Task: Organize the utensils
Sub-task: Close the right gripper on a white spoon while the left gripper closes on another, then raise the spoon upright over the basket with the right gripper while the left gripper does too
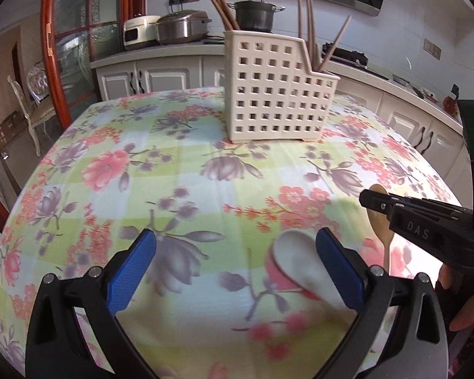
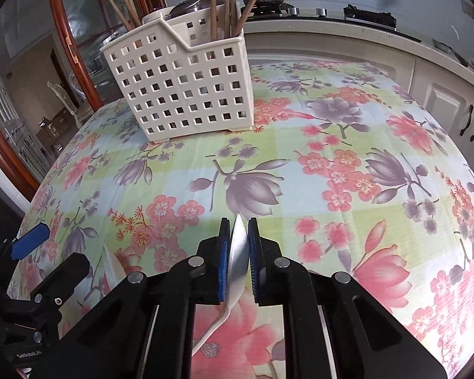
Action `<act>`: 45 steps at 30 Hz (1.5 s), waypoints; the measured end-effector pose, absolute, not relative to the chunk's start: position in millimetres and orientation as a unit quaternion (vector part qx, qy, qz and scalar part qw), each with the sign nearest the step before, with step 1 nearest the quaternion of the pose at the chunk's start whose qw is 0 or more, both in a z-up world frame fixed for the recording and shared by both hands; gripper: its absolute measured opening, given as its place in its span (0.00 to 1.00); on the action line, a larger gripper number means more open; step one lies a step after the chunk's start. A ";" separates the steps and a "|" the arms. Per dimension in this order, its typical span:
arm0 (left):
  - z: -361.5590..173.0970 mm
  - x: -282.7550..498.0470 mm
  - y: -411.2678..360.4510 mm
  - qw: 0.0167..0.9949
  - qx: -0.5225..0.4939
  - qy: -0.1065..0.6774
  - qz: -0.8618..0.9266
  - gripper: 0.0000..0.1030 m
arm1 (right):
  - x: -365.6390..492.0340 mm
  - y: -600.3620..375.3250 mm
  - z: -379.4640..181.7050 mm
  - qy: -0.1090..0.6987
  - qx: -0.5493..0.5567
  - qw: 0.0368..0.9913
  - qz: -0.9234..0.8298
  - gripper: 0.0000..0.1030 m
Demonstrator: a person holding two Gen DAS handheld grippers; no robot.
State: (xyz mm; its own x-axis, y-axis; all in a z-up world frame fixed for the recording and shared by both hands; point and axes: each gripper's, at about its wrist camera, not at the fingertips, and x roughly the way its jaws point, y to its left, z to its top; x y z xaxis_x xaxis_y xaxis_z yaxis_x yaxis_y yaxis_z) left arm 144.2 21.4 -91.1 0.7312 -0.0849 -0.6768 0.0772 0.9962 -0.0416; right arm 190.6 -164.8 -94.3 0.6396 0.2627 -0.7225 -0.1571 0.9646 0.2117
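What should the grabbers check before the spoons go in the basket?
1. Right gripper shut on its spoon: ok.
2. That spoon lifted clear of the tablecloth: cannot tell.
3. Left gripper open, with the white spoon between its fingers: ok.
4. White spoon gripped: not ok, the pads are apart from it.
5. Basket standing upright: ok.
6. Room left beside the chopsticks: cannot tell.

holder [image 1: 275,94]: I count one, beyond my tongs
chopsticks [image 1: 309,28]: roughly seven
spoons [image 1: 295,259]: two by the tongs
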 end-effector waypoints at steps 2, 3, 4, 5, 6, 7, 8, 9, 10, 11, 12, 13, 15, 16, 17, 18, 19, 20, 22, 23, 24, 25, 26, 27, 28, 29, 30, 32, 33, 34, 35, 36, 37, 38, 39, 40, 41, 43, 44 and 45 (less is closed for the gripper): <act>-93.1 146.1 13.0 0.925 -0.012 0.375 -0.058 0.95 | 189.8 -174.8 -93.8 0.403 0.070 0.905 0.115 0.12; -94.1 146.7 8.6 0.923 -0.014 0.380 -0.064 0.95 | 189.9 -179.2 -94.2 0.403 0.074 0.905 0.115 0.12; -95.3 147.0 4.4 0.920 -0.017 0.385 -0.069 0.94 | 190.0 -183.2 -94.8 0.403 0.078 0.904 0.115 0.12; -96.8 147.1 -0.7 0.917 -0.020 0.391 -0.074 0.94 | 190.0 -186.9 -96.1 0.403 0.082 0.904 0.116 0.12; -97.7 146.6 -4.5 0.915 -0.025 0.395 -0.078 0.93 | 189.5 -188.9 -97.0 0.403 0.086 0.904 0.117 0.12; -98.7 145.8 -7.3 0.913 -0.030 0.398 -0.079 0.91 | 189.0 -190.3 -98.1 0.403 0.089 0.903 0.119 0.12; -99.6 144.6 -10.2 0.911 -0.035 0.403 -0.080 0.91 | 188.3 -191.2 -98.2 0.403 0.092 0.903 0.122 0.12; -100.1 143.9 -12.5 0.910 -0.037 0.406 -0.078 0.90 | 187.1 -191.3 -97.1 0.399 0.092 0.904 0.123 0.12; -100.4 142.8 -14.9 0.910 -0.035 0.408 -0.074 0.88 | 186.2 -190.8 -96.5 0.397 0.091 0.905 0.124 0.12; -100.9 142.4 -16.3 0.910 -0.032 0.408 -0.071 0.86 | 185.4 -191.0 -95.9 0.395 0.091 0.905 0.126 0.12; -102.4 142.7 -18.0 0.909 -0.028 0.410 -0.067 0.83 | 185.0 -191.6 -95.9 0.395 0.093 0.905 0.128 0.12; -105.1 144.0 -19.8 0.907 -0.022 0.415 -0.063 0.80 | 184.5 -192.8 -95.7 0.395 0.096 0.905 0.128 0.11; -112.2 146.8 -22.5 0.902 -0.011 0.427 -0.058 0.74 | 183.8 -195.6 -95.7 0.394 0.098 0.905 0.129 0.11; -115.9 147.7 -23.1 0.900 -0.008 0.431 -0.055 0.72 | 183.2 -196.9 -95.6 0.394 0.099 0.905 0.128 0.11; -117.1 146.7 -25.8 0.905 0.007 0.423 -0.046 0.68 | 182.6 -198.1 -95.5 0.394 0.098 0.905 0.127 0.11; -118.2 147.3 -28.2 0.905 0.021 0.422 -0.040 0.62 | 182.2 -199.1 -95.7 0.395 0.098 0.905 0.126 0.12; -118.1 147.8 -28.7 0.906 0.027 0.421 -0.040 0.55 | 181.7 -199.6 -95.8 0.395 0.097 0.905 0.125 0.12; -117.5 149.0 -28.1 0.907 0.027 0.418 -0.046 0.50 | 181.6 -199.5 -96.1 0.395 0.097 0.905 0.125 0.11; -116.5 152.5 -27.0 0.907 0.030 0.417 -0.055 0.39 | 181.8 -198.7 -96.2 0.396 0.096 0.905 0.124 0.11; -116.0 154.1 -24.9 0.906 0.026 0.418 -0.060 0.39 | 181.8 -197.8 -96.2 0.396 0.095 0.905 0.125 0.11; -115.1 154.1 -23.7 0.905 0.021 0.420 -0.065 0.40 | 181.5 -196.8 -96.2 0.396 0.094 0.905 0.125 0.11; -114.5 153.6 -21.7 0.903 0.013 0.423 -0.070 0.43 | 181.3 -196.0 -96.0 0.396 0.092 0.905 0.126 0.11; -113.7 152.7 -19.7 0.902 0.004 0.426 -0.073 0.49 | 181.4 -195.5 -96.0 0.396 0.091 0.905 0.126 0.11; -112.5 151.3 -17.4 0.901 -0.006 0.427 -0.074 0.61 | 181.5 -195.2 -95.9 0.397 0.091 0.905 0.126 0.11; -110.9 148.7 -16.4 0.903 -0.010 0.424 -0.071 0.62 | 181.4 -195.2 -95.9 0.396 0.091 0.905 0.126 0.11; -108.2 145.5 -15.5 0.906 -0.008 0.419 -0.065 0.62 | 181.4 -195.1 -95.8 0.396 0.091 0.905 0.125 0.11; -105.5 141.8 -15.0 0.908 -0.003 0.415 -0.060 0.62 | 181.3 -195.5 -95.6 0.396 0.092 0.905 0.124 0.11; -102.5 133.1 -13.6 0.908 0.000 0.415 -0.051 0.62 | 181.0 -198.1 -95.2 0.395 0.094 0.906 0.121 0.11; -103.1 129.0 -13.2 0.906 0.001 0.420 -0.049 0.62 | 180.7 -199.8 -95.4 0.395 0.096 0.906 0.121 0.11; -105.0 125.7 -13.7 0.903 0.002 0.426 -0.050 0.62 | 180.4 -201.1 -95.7 0.395 0.097 0.906 0.121 0.12; -107.8 122.4 -15.2 0.900 0.003 0.433 -0.055 0.62 | 180.0 -201.8 -95.9 0.394 0.099 0.906 0.120 0.12; -110.6 120.4 -17.1 0.898 0.004 0.436 -0.056 0.61 | 179.3 -202.4 -95.8 0.393 0.099 0.906 0.121 0.11; -112.2 119.4 -19.1 0.898 0.004 0.436 -0.059 0.55 | 178.5 -202.4 -95.5 0.393 0.099 0.906 0.121 0.12; -111.7 119.2 -21.1 0.899 0.004 0.434 -0.061 0.51 | 177.2 -202.3 -94.9 0.392 0.098 0.907 0.123 0.11; -111.5 120.2 -23.4 0.899 0.005 0.434 -0.065 0.46 | 175.9 -202.4 -94.3 0.391 0.097 0.907 0.124 0.11; -111.4 122.3 -26.2 0.898 0.005 0.433 -0.071 0.45 | 174.2 -202.5 -93.5 0.389 0.095 0.908 0.124 0.11; -112.3 125.2 -28.7 0.898 0.004 0.434 -0.077 0.45 | 172.7 -203.0 -92.8 0.388 0.093 0.909 0.124 0.11; -114.5 132.7 -34.6 0.898 0.008 0.431 -0.086 0.44 | 171.5 -205.5 -92.7 0.388 0.092 0.909 0.123 0.11; -115.2 137.2 -38.2 0.898 0.014 0.430 -0.090 0.44 | 171.2 -206.4 -93.1 0.389 0.092 0.909 0.122 0.11; -115.7 140.4 -40.7 0.899 0.017 0.429 -0.093 0.44 | 171.2 -207.5 -93.8 0.390 0.092 0.908 0.121 0.11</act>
State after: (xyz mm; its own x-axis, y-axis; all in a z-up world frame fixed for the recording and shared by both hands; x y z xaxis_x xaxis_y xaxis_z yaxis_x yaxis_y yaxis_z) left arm 140.4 -40.7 -115.7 0.6155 -0.1520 -0.7733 0.1811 0.9822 -0.0489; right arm 171.2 -207.5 -93.8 0.6668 0.2922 -0.6856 -0.1490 0.9536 0.2616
